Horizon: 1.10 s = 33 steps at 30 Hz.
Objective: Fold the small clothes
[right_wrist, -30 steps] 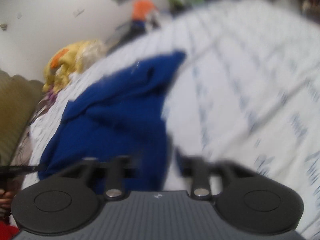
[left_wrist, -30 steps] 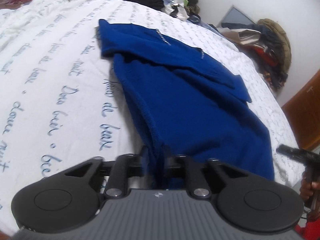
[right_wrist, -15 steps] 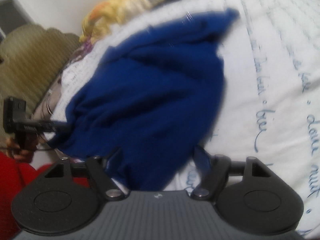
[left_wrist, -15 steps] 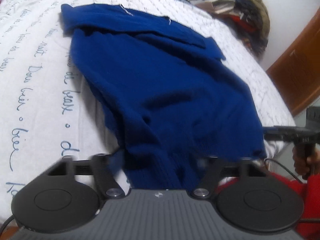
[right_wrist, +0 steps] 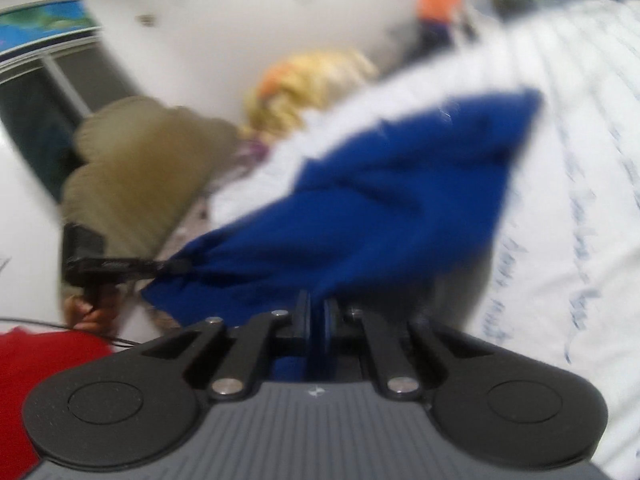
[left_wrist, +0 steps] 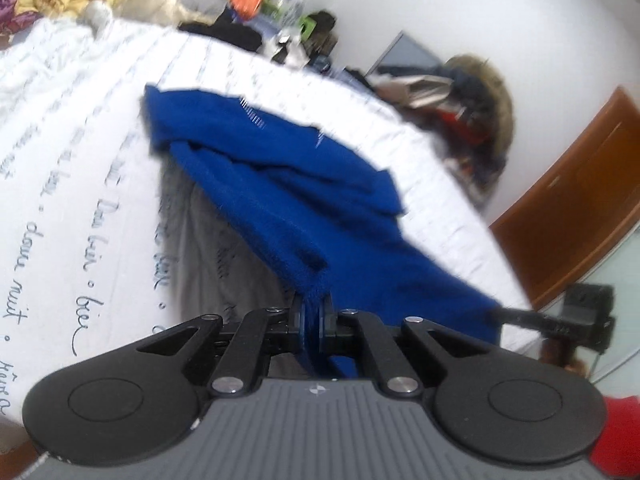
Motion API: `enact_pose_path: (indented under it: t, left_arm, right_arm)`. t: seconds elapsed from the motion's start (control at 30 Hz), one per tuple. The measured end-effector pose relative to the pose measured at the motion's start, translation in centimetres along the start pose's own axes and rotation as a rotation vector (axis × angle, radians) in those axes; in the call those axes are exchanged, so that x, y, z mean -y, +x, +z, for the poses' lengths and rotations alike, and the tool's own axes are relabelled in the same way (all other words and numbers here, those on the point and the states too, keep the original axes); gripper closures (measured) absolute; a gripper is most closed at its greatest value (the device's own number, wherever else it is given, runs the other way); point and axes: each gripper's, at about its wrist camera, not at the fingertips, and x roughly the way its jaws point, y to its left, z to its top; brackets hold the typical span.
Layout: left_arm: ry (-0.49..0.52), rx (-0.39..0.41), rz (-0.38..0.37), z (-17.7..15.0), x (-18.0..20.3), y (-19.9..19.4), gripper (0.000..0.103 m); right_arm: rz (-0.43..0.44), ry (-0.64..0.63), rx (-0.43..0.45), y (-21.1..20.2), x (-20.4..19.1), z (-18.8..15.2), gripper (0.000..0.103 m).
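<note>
Clearly both claws are clenched on the blue garment (left_wrist: 320, 208): the left claw (left_wrist: 311, 312) pinches a hem corner between its closed fingers, and the right claw (right_wrist: 316, 312) grips another corner of the same edge. Ahead of each claw the fabric rises off the bed (left_wrist: 80, 152), its far end resting on the white sheet printed with blue script. Beyond the garment, past the left claw, lie heaped clothes (left_wrist: 224, 4) and a fur-trimmed coat (left_wrist: 480, 92); to its right stands a wooden door (left_wrist: 580, 200). Left of the right claw sits an olive cushion (right_wrist: 132, 160), blurred.
</note>
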Motion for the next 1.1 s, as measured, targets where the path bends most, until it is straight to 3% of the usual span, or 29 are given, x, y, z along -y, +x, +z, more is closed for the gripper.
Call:
enact_pose_path:
  t: [0.2, 0.4, 0.57, 0.7, 0.93, 1.03, 1.07, 1.1]
  left_arm:
    - [-0.090, 0.025, -0.030, 1.0, -1.9, 0.2, 0.098]
    - [-0.139, 0.083, -0.074, 6.2, -2.7, 2.6, 0.098]
    - [-0.204, 0.106, -0.049, 11.6, -3.8, 6.2, 0.098]
    - [-0.231, 0.097, 0.026, 15.8, -5.0, 9.8, 0.098]
    - [-0.384, 0.059, 0.110, 20.9, -9.8, 17.9, 0.096]
    - [-0.478, 0.015, 0.183, 20.8, -12.7, 21.3, 0.094]
    - [-0.475, 0.005, 0.209, 20.7, -13.2, 21.8, 0.092]
    - [-0.454, 0.001, 0.227, 20.4, -13.3, 21.8, 0.082]
  right_arm:
    - [0.094, 0.100, 0.073, -0.1, 1.6, 0.8, 0.097]
    - [0.093, 0.170, 0.161, 1.2, 3.7, 4.7, 0.097]
    - [0.054, 0.212, 0.234, 3.0, 6.2, 9.0, 0.097]
    - [0.035, 0.304, 0.265, 5.0, 9.6, 12.4, 0.097]
    - [-0.093, 0.521, 0.311, 10.3, 17.8, 16.8, 0.097]
    - [-0.234, 0.603, 0.282, 12.3, 20.9, 16.8, 0.095]
    - [-0.284, 0.596, 0.264, 12.5, 20.9, 16.6, 0.094]
    - [-0.307, 0.570, 0.243, 12.8, 20.7, 16.6, 0.094]
